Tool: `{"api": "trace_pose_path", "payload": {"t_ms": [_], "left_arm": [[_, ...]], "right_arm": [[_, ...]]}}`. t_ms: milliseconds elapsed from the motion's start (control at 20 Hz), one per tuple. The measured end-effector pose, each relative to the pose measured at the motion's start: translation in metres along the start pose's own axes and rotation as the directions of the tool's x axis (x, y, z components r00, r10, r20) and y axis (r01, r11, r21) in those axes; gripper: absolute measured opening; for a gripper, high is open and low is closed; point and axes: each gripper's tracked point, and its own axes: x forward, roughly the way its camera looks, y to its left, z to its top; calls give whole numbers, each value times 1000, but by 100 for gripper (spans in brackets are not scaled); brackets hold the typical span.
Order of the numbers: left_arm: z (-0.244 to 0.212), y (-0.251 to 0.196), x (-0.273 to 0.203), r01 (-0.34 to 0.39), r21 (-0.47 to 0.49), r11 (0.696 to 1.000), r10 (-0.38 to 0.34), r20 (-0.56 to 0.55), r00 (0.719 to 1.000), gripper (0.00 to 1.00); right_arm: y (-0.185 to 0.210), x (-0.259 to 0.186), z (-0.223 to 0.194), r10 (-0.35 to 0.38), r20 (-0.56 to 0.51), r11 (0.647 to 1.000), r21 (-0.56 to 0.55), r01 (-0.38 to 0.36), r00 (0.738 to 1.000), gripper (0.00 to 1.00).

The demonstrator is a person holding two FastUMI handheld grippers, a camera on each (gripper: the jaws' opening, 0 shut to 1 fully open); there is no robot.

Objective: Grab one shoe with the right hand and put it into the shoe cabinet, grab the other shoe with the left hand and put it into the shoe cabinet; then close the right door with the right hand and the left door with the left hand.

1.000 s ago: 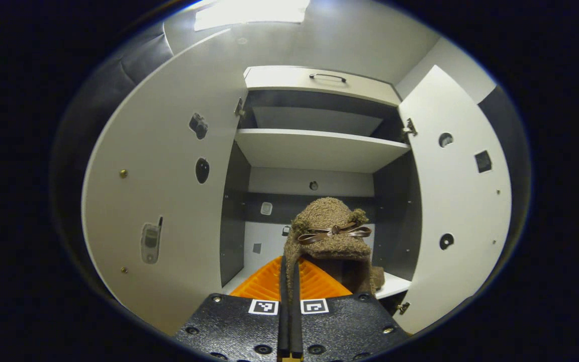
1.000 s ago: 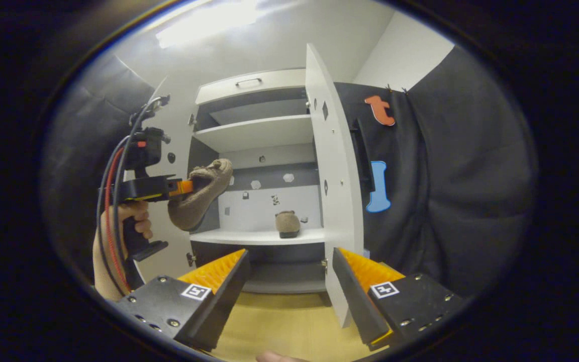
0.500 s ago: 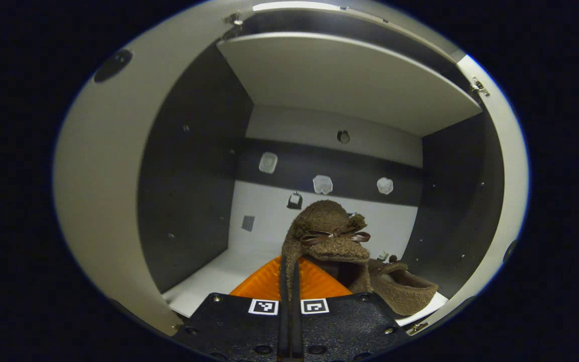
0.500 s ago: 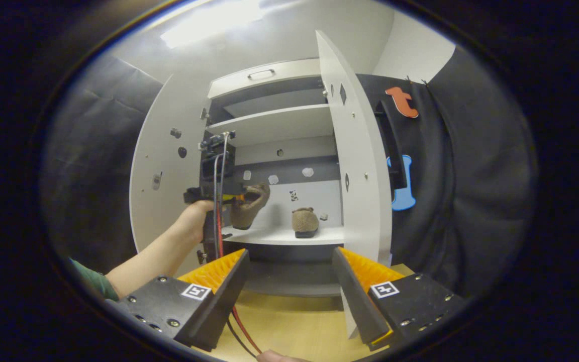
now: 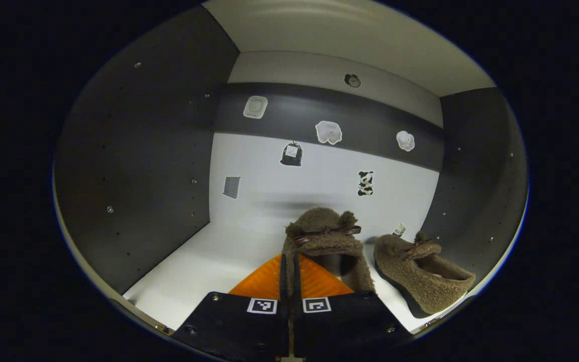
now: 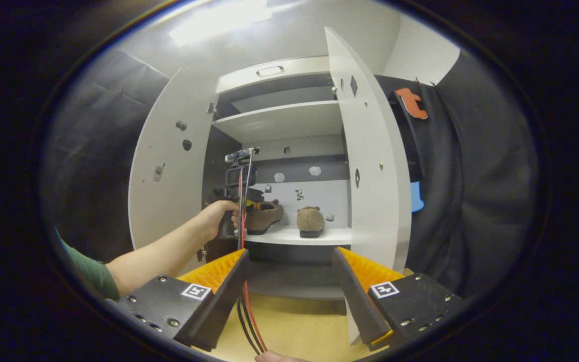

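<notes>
In the left gripper view, my left gripper [image 5: 288, 262] reaches into the cabinet, shut on the heel rim of a brown fuzzy shoe with a bow [image 5: 327, 240]. The shoe is level and low over the white shelf [image 5: 219, 256]; whether it touches is unclear. The second brown shoe [image 5: 422, 274] stands on the shelf just to its right. In the right gripper view, my right gripper [image 6: 289, 254] is open with nothing between its fingers, outside the cabinet. Farther off, a hand holds the left gripper [image 6: 234, 201] with the held shoe [image 6: 265, 215] beside the other shoe [image 6: 310, 221].
Both cabinet doors are swung open: the left door [image 6: 169, 166] and the right door [image 6: 370, 166]. An upper shelf [image 6: 284, 120] and a drawer with a handle [image 6: 269, 73] sit above. Red and black cables [image 6: 245, 311] hang over the wooden floor [image 6: 294, 327].
My left gripper has carried the shoe deep into the cabinet and lowered it to the shelf beside the other shoe. The right gripper stayed open and shifted slightly.
</notes>
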Motion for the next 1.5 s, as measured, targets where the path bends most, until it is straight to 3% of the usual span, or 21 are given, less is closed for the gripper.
{"api": "trace_pose_path", "payload": {"t_ms": [50, 150, 250, 400, 450, 650, 850, 1000, 1100, 1200, 1350, 1500], "left_arm": [[2, 3, -1, -21, -6, 1000, 21, -1, 1000, 6], [11, -3, -8, 1, 2, 1000, -1, 3, 1000, 10], [15, -2, -16, -13, 40, 999, 13, 2, 1000, 42], [27, -3, -51, 10, 44, 999, -11, 31, 999, 61], [32, -2, -64, 23, 40, 999, -24, 39, 999, 75], [38, 4, -129, 69, 61, 996, -72, 56, 996, 96], [49, 9, -207, 118, 92, 989, -130, 134, 982, 97], [44, 14, -263, 159, 94, 983, -172, 158, 972, 94], [40, 15, -296, 186, 103, 977, -201, 159, 966, 96], [47, 24, -325, 160, 156, 975, -192, 221, 956, 97], [30, 19, -369, 205, 169, 964, -242, 239, 940, 94], [8, 18, -405, 237, 183, 954, -278, 250, 928, 100]], "right_arm": [[1, 0, -2, 4, -5, 1000, 19, -4, 1000, 99], [0, -2, -6, 7, -17, 999, 42, -7, 1000, 99], [-5, -7, -5, -9, -17, 999, 44, 10, 1000, 99], [-1, -20, -7, -19, -6, 999, 31, 19, 1000, 99], [2, -25, -9, -16, -7, 999, 28, 16, 1000, 99], [8, -45, -11, -46, 2, 999, 25, 45, 999, 99], [17, -71, -5, -67, 22, 997, 26, 67, 998, 99], [10, -87, 9, -95, 39, 995, -28, 96, 995, 100], [5, -98, 21, -122, 56, 991, -51, 125, 991, 99], [4, -108, 30, -132, 69, 990, -46, 135, 989, 98], [-1, -119, 34, -127, 63, 991, -36, 130, 990, 99], [-26, -126, 40, -156, 54, 984, -77, 160, 986, 99]]}}
